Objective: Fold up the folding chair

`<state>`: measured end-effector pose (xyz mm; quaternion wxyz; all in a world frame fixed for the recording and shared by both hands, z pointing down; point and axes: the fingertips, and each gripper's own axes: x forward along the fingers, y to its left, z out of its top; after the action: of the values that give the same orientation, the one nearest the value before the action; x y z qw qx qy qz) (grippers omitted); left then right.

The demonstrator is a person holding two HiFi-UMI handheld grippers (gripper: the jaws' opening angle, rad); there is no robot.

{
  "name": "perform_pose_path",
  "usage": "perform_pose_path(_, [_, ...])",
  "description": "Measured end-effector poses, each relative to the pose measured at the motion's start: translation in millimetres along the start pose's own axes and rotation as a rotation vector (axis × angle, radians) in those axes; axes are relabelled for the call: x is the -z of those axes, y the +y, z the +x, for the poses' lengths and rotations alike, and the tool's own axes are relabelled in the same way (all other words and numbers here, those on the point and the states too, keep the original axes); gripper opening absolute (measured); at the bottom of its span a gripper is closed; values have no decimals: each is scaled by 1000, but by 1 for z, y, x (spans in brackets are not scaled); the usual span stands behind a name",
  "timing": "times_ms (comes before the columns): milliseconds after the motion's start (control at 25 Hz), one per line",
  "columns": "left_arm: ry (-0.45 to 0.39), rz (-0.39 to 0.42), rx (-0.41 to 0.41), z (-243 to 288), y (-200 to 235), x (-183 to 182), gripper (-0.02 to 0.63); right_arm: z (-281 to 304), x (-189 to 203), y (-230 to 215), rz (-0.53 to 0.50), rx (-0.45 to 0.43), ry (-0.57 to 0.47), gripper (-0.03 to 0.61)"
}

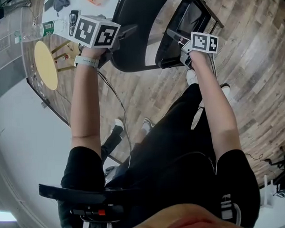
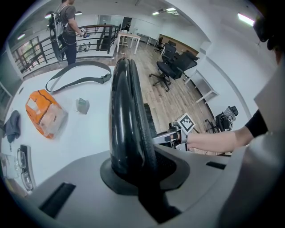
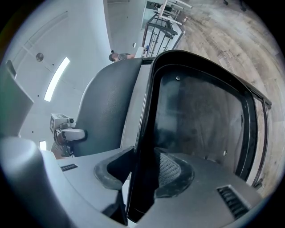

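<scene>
The black folding chair stands in front of me on the wood floor. Its curved backrest (image 1: 130, 41) (image 2: 127, 111) (image 3: 107, 107) is gripped on its top edge by my left gripper (image 1: 113, 44) (image 2: 138, 173), which points steeply down. My right gripper (image 1: 182, 51) (image 3: 142, 178) is shut on the rim of the seat (image 1: 186, 25) (image 3: 200, 120), which is tilted up on edge close to the backrest. In each gripper view the other gripper shows beyond the chair.
A white table (image 2: 67, 133) beside the chair carries an orange bag (image 2: 44, 113), a grey strap (image 2: 78, 75) and glasses (image 2: 24, 164). A round yellow stool (image 1: 46, 64) stands at the left. Office chairs (image 2: 173, 67) and a person (image 2: 67, 31) are farther back.
</scene>
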<state>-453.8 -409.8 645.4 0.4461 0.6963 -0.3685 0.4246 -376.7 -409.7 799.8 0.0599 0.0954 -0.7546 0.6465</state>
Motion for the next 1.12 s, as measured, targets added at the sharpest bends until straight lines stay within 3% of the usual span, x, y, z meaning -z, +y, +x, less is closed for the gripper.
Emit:
perform_pose_path(320, [-22, -3, 11, 2, 10, 3, 60, 6, 1, -4, 3, 1, -5, 132])
perform_pose_path(560, [-31, 29, -44, 3, 10, 3, 105, 4, 2, -5, 14, -12, -27, 138])
perform_pose_path(720, [-143, 40, -95, -14, 20, -7, 190, 3, -2, -6, -12, -21, -76, 160])
perform_pose_path(920, [-375, 10, -137, -53, 26, -19, 202, -3, -12, -16, -72, 35, -111, 221])
perform_pose_path(1120, [-417, -22, -165, -62, 28, 2, 202, -1, -11, -12, -86, 17, -107, 221])
